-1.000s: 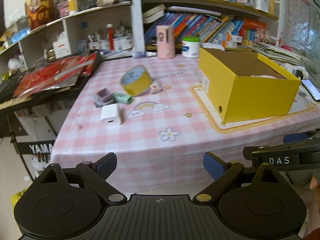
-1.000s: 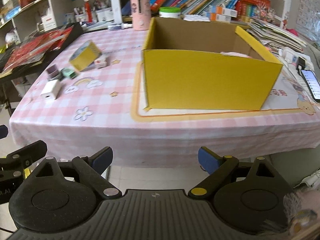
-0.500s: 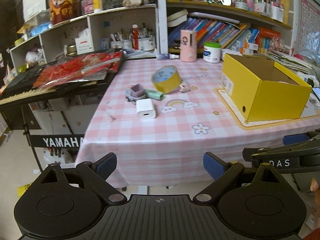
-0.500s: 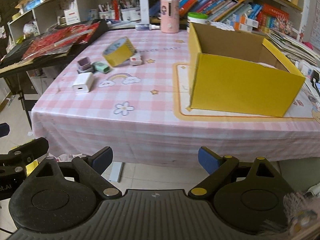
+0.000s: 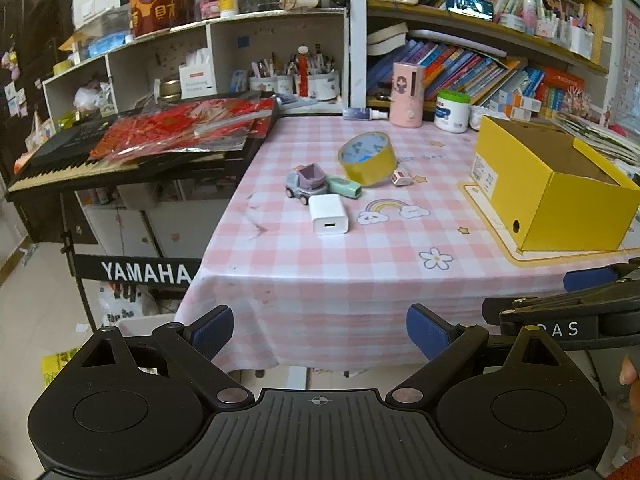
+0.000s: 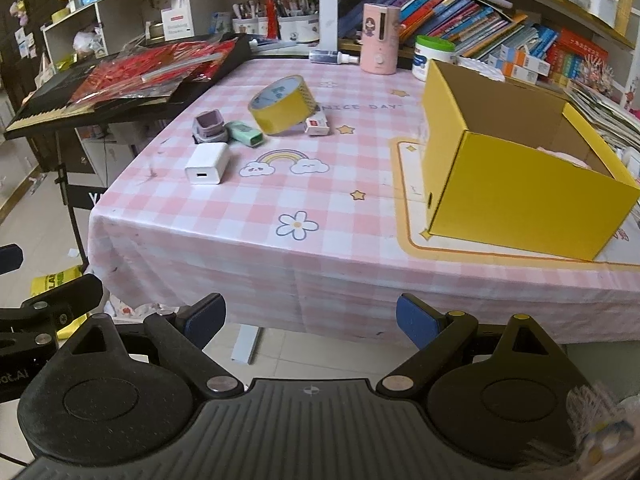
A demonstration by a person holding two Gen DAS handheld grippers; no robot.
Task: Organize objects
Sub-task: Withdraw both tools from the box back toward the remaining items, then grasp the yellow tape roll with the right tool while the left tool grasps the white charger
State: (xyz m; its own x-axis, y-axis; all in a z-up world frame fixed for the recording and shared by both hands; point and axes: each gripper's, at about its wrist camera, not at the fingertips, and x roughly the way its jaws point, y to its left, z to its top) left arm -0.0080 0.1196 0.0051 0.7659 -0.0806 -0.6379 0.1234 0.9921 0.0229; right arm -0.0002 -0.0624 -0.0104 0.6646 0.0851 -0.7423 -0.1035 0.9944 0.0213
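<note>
Table (image 6: 320,200) under pink-and-white checked cloth printed with rainbow, daisy and stars, set against cluttered shelving (image 5: 280,32) of books, pen pots and jars. At far edge: pink cylindrical device (image 6: 380,40), white tub with green lid (image 6: 430,56). Toward left half of cloth, clustered close: roll of yellow tape (image 6: 282,104) tilted on edge, small red-and-white box (image 6: 318,126) just beside it, mint-green item (image 6: 244,133), small purple-and-grey toy truck (image 6: 209,126), white charger block (image 6: 207,163) nearest front. To right, open yellow cardboard box (image 6: 516,196) on yellow-bordered mat. Left of table, black Yamaha keyboard (image 5: 120,160) on stand, covered with red packets. Pale tiled floor below. Left gripper (image 5: 319,334) and right gripper (image 6: 310,318) both spread wide, nothing between fingers, short of table's front edge.
</note>
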